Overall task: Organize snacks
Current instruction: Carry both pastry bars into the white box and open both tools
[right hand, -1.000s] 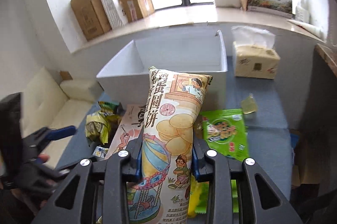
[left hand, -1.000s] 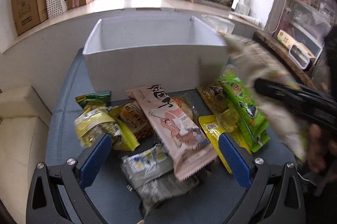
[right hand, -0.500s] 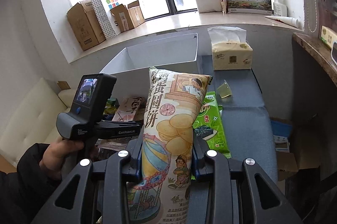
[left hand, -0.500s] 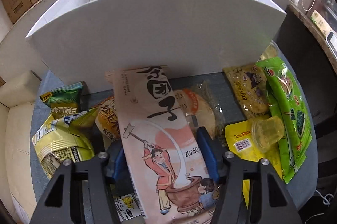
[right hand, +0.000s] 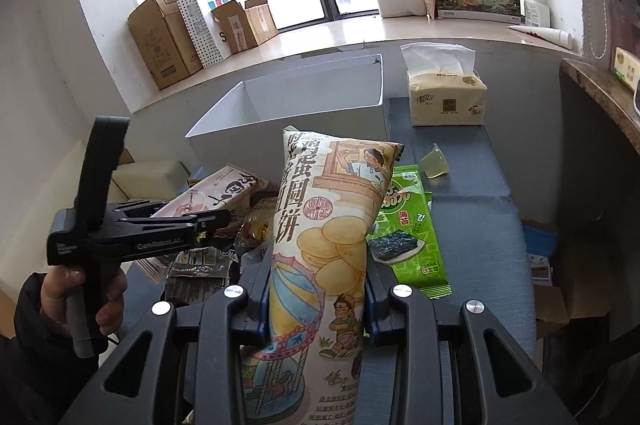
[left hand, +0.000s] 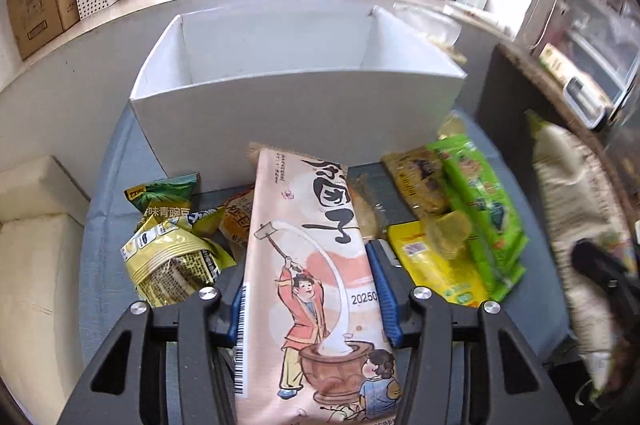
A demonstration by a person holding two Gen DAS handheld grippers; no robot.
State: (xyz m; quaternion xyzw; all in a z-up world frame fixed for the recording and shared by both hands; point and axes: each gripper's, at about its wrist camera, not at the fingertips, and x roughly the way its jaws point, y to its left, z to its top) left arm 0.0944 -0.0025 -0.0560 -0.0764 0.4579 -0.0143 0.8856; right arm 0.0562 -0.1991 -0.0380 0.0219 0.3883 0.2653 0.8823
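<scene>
My left gripper [left hand: 312,289] is shut on a long pink snack pack [left hand: 308,265] with a cartoon of a man swinging a mallet, held lifted in front of the white open box [left hand: 296,113]. That pack also shows in the right wrist view [right hand: 216,193], with the left gripper [right hand: 216,219] on it. My right gripper [right hand: 316,289] is shut on a tall cream bag of round biscuits [right hand: 328,225], held upright; the bag shows blurred at the right of the left wrist view [left hand: 576,225]. The white box [right hand: 288,113] stands behind, open and empty as far as I see.
Loose snacks lie on the blue-grey table [right hand: 472,217]: yellow-green packs [left hand: 172,257], a green seaweed pack [right hand: 408,237], a yellow pack [left hand: 436,265], a jelly cup [right hand: 436,165]. A tissue pack [right hand: 444,97] stands right of the box. Cardboard boxes [right hand: 164,41] line the windowsill.
My left gripper dropped onto the pile, closed on the pink pack and lifted it back from the box. My right gripper kept hold of the biscuit bag and drew back slightly.
</scene>
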